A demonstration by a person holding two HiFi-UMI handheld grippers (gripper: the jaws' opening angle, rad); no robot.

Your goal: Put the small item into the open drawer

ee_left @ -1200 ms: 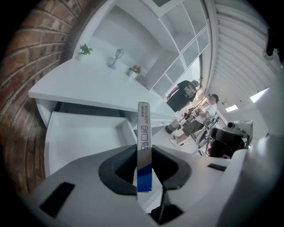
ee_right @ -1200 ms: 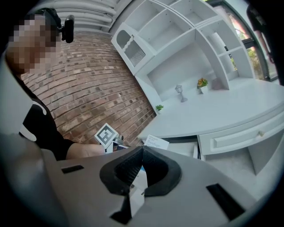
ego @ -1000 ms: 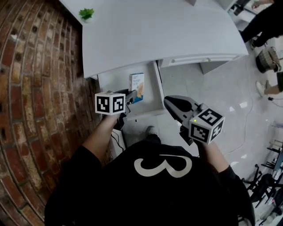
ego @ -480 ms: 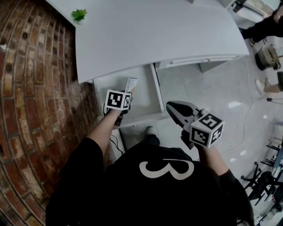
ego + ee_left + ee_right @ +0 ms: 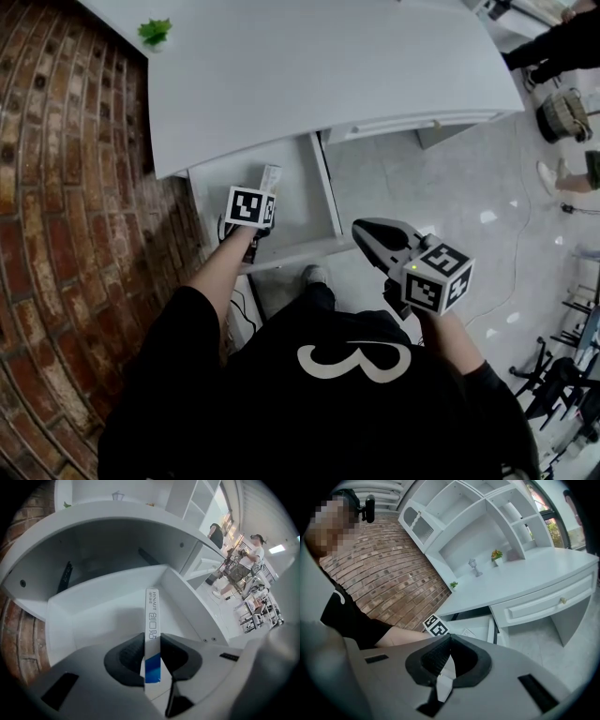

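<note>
Left tool (image 5: 151,643) clamped on slim box (image 5: 152,611), arm extended over drawer (image 5: 298,217); right tool (image 5: 448,637) closed, empty.

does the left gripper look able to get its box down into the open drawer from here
Probably yes. The left gripper, shut on the box, is over the open drawer, forward of the desk top overhang, and nothing shows between box and drawer floor.

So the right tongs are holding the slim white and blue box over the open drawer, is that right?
No, it is the left tongs holding the slim white and blue box over the open drawer; the left gripper view shows them shut on it.
</note>
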